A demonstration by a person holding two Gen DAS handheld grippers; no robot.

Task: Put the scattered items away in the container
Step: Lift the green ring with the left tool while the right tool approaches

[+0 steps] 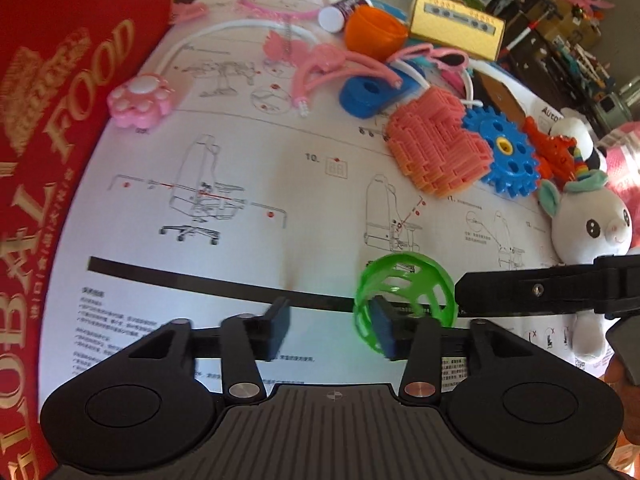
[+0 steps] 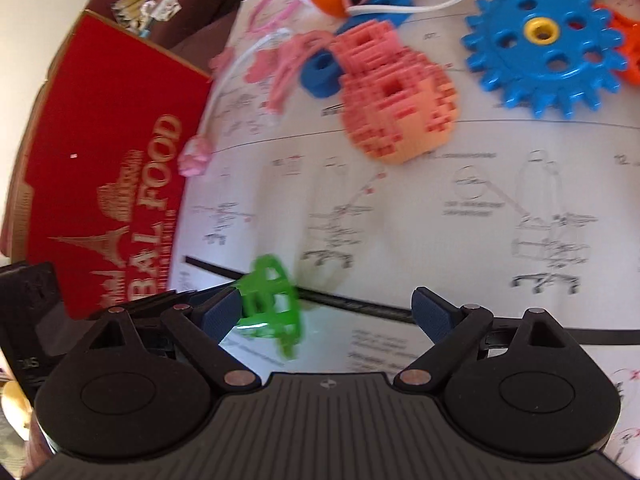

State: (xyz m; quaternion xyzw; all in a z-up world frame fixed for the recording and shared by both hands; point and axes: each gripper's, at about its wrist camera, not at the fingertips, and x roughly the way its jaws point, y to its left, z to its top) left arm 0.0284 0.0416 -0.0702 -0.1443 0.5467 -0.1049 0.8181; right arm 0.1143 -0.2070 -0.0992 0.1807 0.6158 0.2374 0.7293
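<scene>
mid-tidy, with the green lattice ball [image 1: 404, 300] down on the instruction sheet [image 1: 248, 168] that covers the tabletop, well short of the red box [image 1: 60, 168] marked "food" at the left — judged to be the container, though only its printed face shows. left gripper [image 1: 332, 328] jaws released and standing apart, nothing pinched; ball resting against the outer face of its right-hand pad, not between the pads. right gripper [image 2: 324, 316] also spread wide and empty, with the same green lattice ball [image 2: 272, 308] just inside its left-hand pad, touching or nearly so — blur makes contact hard to call. looks like a handover or a regrasp of the ball, neither side holding it.

next move calls for centring one pair of jaws over the ball so both pads bracket it, closing gently on the open cage, then carrying it left to the box. still scattered beyond: pink brick block [image 1: 436, 148], blue gear [image 1: 504, 152], plush unicorn [image 1: 588, 220], pink paw toy [image 1: 140, 100], orange cup [image 1: 372, 32]
</scene>
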